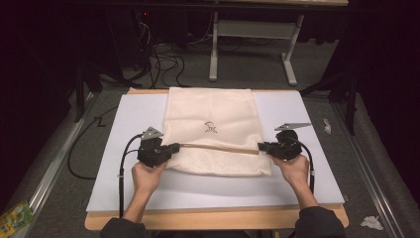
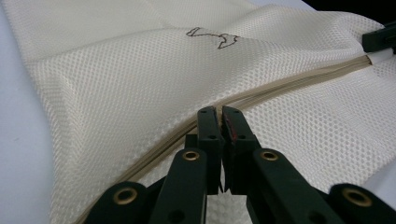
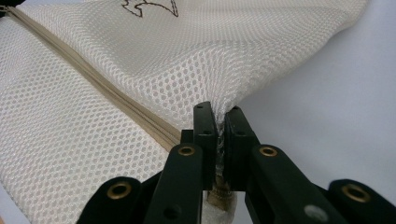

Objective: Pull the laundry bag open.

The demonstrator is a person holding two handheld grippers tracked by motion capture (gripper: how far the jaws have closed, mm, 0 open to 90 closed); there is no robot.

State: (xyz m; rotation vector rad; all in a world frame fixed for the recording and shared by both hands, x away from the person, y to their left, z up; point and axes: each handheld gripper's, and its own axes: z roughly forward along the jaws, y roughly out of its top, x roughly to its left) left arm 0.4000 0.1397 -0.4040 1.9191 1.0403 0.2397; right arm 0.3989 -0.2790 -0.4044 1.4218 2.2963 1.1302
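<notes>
1. Nearest me, my two hands come in over the wooden table edge (image 1: 213, 216); my left hand (image 1: 145, 176) carries the left gripper (image 1: 171, 148), my right hand (image 1: 296, 168) the right gripper (image 1: 261, 146).
2. The left gripper (image 2: 219, 116) has its jaws pressed together on the tan zipper band (image 2: 280, 86) at the left edge of the cream mesh laundry bag (image 2: 140, 60).
3. The right gripper (image 3: 219, 122) is likewise pinched tight; a fold of mesh is caught between its jaws at the bag's right edge, just beside the zipper band (image 3: 93, 81).
4. The bag (image 1: 213, 124) lies flat on the white sheet (image 1: 129, 114) covering the table, the zipper band (image 1: 218, 147) stretched between both grippers.
5. Farther up the bag I see a small dark embroidered outline (image 1: 210, 128); beyond the table, grey floor with black cables (image 1: 166, 62).
</notes>
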